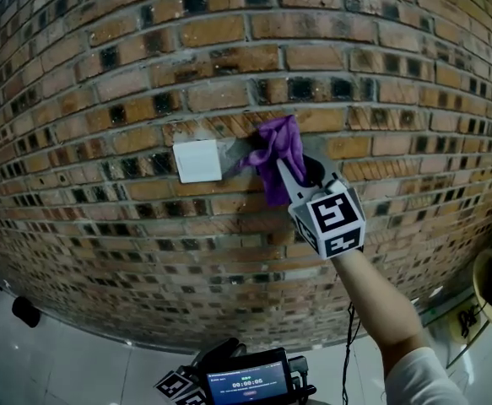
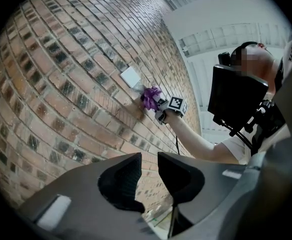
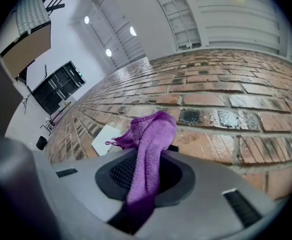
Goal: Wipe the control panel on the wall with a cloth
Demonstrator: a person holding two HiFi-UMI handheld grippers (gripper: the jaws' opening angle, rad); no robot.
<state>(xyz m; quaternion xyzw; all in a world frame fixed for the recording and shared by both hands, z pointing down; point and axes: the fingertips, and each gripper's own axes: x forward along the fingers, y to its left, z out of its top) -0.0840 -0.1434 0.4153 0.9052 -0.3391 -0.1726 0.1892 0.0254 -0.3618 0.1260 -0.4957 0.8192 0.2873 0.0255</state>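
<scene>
Right gripper point(image 1: 289, 169) is up against the brick wall point(image 1: 102, 99), about mid-height in the head view. Its jaws are clamped on a purple cloth point(image 3: 147, 154). In the right gripper view the cloth runs down btwn the two dark pads, and its bunched top pokes out past the tips onto the bricks.

The white control panel point(image 1: 197, 161) sits flat on the wall, square, just left of the cloth. A loose corner of the cloth reaches toward the panel's right edge. Can't tell whether it actually touches the panel. Most of the cloth lies on bare brick beside it, over a greyish patch.

The marker cube point(image 1: 331, 218) sits behind the jaws, w/ the person's forearm point(image 1: 385, 306) running down to the lower right corner of the head view.

Left gripper point(image 2: 150, 168) is held low and well away from the panel, pointing up along the wall. Its jaws stand slightly apart w/ a narrow gap. Nothing is btwn them, only brickwork seen through the gap. From there the cloth and right gripper look small, further along the wall.

A small lit screen point(image 1: 247, 384) shows at the bottom edge of the head view, above a pale glossy floor point(image 1: 60, 353).
</scene>
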